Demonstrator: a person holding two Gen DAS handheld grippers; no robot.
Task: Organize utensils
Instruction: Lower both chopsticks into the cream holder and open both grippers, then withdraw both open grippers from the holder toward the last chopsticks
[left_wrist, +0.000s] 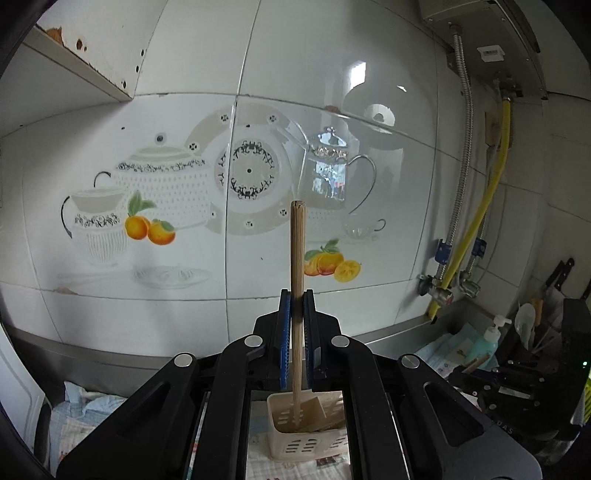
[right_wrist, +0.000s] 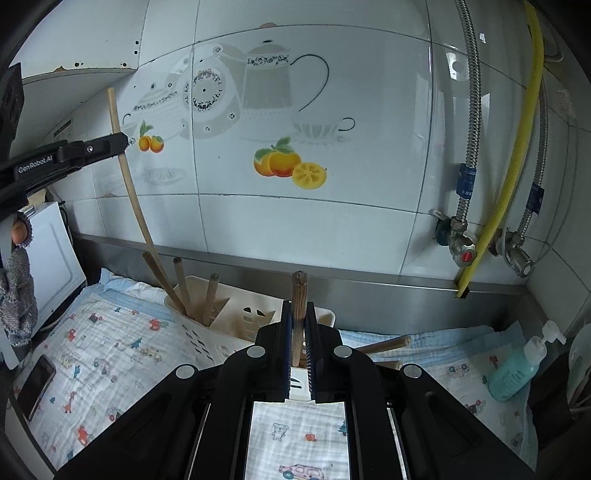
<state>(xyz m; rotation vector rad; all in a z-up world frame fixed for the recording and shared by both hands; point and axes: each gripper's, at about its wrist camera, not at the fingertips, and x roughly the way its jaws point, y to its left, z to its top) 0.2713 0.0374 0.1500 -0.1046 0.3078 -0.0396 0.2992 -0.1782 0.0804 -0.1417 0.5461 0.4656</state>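
Observation:
My left gripper is shut on a long upright wooden handle. Its lower end reaches down into a cream slotted utensil holder seen between the gripper arms. The right wrist view shows that left gripper at the left edge, clamped on the same thin handle, which slants down into the holder. Three more wooden handles stand in the holder's left compartment. My right gripper is shut on a thicker wooden handle, upright over the holder's right side; its lower end is hidden.
The holder sits on a printed cloth over the steel counter. Two loose wooden handles lie on the cloth to the right. A teal soap bottle, a phone, a white appliance and wall pipes with valves surround the spot.

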